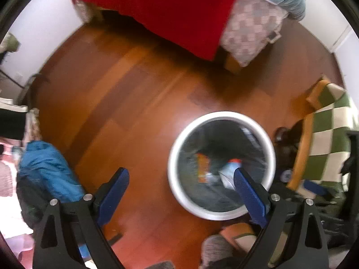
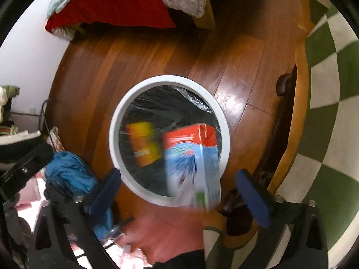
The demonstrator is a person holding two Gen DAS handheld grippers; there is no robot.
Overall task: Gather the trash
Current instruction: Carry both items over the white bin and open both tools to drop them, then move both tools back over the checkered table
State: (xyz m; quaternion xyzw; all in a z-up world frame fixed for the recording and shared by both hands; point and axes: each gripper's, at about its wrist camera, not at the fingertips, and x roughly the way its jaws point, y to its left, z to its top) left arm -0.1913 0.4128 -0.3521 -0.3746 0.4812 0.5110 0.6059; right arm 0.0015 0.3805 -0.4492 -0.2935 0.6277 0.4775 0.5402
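Carton (image 2: 191,157) between spread right claw (image 2: 179,188)

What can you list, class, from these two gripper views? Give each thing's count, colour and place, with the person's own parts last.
Bin: one, white rim, clear liner, on the floor.
Orange carton: one, orange and yellow, inside the bin.
Blue carton: one, red top, blue and white body, blurred over the bin's opening, touching neither gripper.
Floor: brown wood planks.
Red blanket: one, draped over the bed at top.
Checked cover: one, green and white, right edge.
Blue cloth: one bundle, lower left.
Left gripper: blue pads, open.
Right gripper: blue pads, open.
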